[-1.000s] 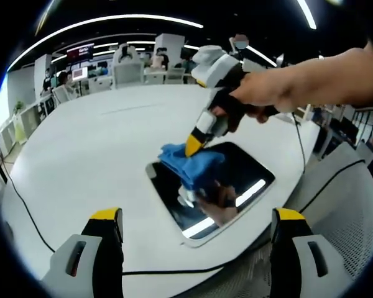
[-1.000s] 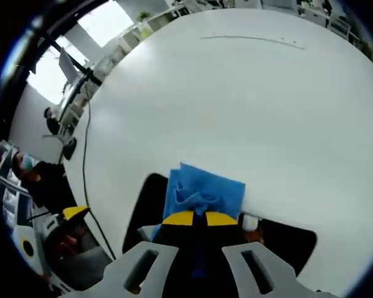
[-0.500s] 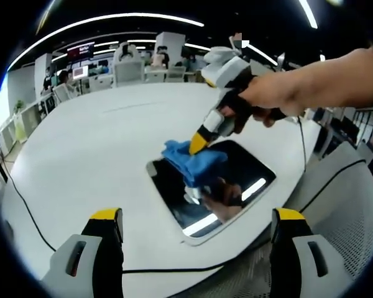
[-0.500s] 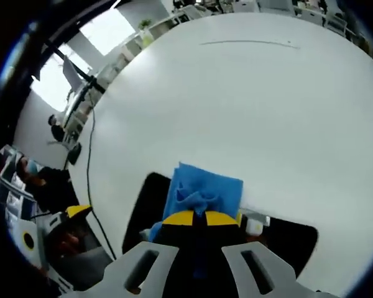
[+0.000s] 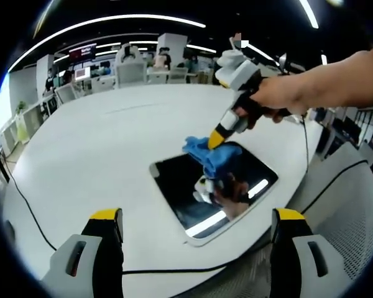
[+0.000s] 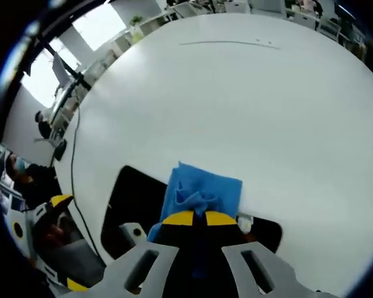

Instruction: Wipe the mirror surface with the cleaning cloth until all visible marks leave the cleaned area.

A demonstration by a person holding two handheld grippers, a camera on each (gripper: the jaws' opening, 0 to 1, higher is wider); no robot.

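A dark rectangular mirror (image 5: 193, 192) with a pale rim lies flat on the white table (image 5: 87, 143). My right gripper (image 5: 215, 141), held by a person's hand (image 5: 280, 99), is shut on a blue cleaning cloth (image 5: 208, 155) and presses it on the mirror's far edge. In the right gripper view the cloth (image 6: 202, 192) bunches ahead of my right gripper (image 6: 199, 218), with the mirror (image 6: 133, 205) below and to the left. My left gripper (image 5: 196, 248) stands open near the table's front edge, short of the mirror and holding nothing.
A black cable (image 5: 25, 211) runs along the table's near left edge. Desks, chairs and monitors (image 5: 130, 65) stand at the back of the room. The left gripper (image 6: 53, 217) comes in at the left of the right gripper view, beside the table edge.
The right gripper has slid the cloth across the mirror from its left part toward the far right edge. The left gripper has stayed put.
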